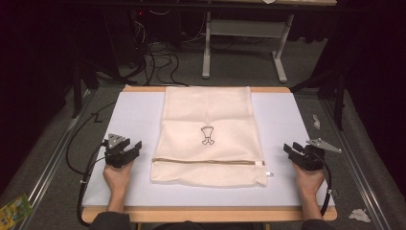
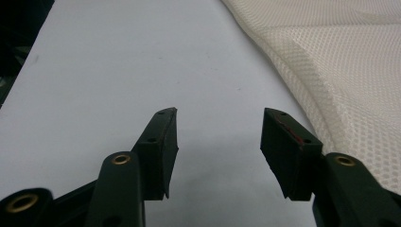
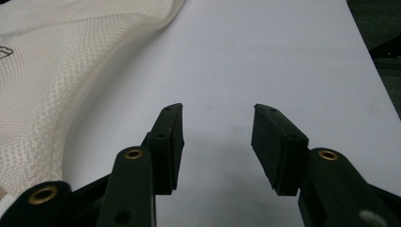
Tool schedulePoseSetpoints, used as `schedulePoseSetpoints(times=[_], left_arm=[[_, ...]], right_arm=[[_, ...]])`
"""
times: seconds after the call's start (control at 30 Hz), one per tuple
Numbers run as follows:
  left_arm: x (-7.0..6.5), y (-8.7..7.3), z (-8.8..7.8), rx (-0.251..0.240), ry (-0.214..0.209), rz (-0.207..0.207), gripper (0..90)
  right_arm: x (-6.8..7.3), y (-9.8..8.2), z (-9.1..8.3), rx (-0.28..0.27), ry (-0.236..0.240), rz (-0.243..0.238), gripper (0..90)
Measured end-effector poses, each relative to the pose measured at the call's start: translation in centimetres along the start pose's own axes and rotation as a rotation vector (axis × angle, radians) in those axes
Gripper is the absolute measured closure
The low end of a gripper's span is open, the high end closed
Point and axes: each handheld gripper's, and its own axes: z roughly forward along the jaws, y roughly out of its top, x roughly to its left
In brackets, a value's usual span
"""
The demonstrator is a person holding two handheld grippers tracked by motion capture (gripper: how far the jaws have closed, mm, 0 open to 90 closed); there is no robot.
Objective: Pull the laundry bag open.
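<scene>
A cream mesh bag (image 1: pixel 208 136) lies flat in the middle of the surface (image 1: pixel 139 120), its far end reaching the far edge and its near end stopping short of the near edge. A zip (image 1: pixel 206 162) runs across the bag close to its near end, with a small white pull (image 1: pixel 269 174) at the near right corner. A small dark emblem (image 1: pixel 207 135) is printed at the bag's centre.

The left gripper (image 1: pixel 136 146) rests on the surface near the left edge, just beside the bag's left side but apart from it. In the left gripper view its fingers (image 2: pixel 163 146) stand wide with nothing between them, bare surface beneath, and the bag's mesh edge (image 2: pixel 331 71) running along the right of that view.

The right gripper (image 1: pixel 289 147) sits near the right edge, apart from the bag's right side. In the right gripper view its fingers (image 3: pixel 170 142) are also wide and empty, over bare surface, with the bag's mesh (image 3: pixel 56 80) lying to the left of that view.

Each gripper is held by a hand (image 1: pixel 117 177) coming in over the near edge; a black cable (image 1: pixel 79 158) trails from the left gripper off the left side of the surface.
</scene>
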Motion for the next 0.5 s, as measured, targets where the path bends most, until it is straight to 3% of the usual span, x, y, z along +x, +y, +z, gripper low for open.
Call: schedulePoseSetpoints(times=[0.1,0.33,0.5], left_arm=[[-0.13,-0.16,0.22,0.011,0.001,0.009,46.5],[-0.27,-0.28,0.2,0.017,-0.001,0.019,45.7],[-0.29,-0.31,0.2,0.015,-0.001,0.02,45.4]], right_arm=[[-0.11,-0.21,0.0,-0.005,0.002,0.015,53.5],[0.03,-0.35,-0.09,-0.024,-0.001,-0.011,52.6],[-0.1,-0.37,-0.11,-0.023,0.004,0.003,51.9]])
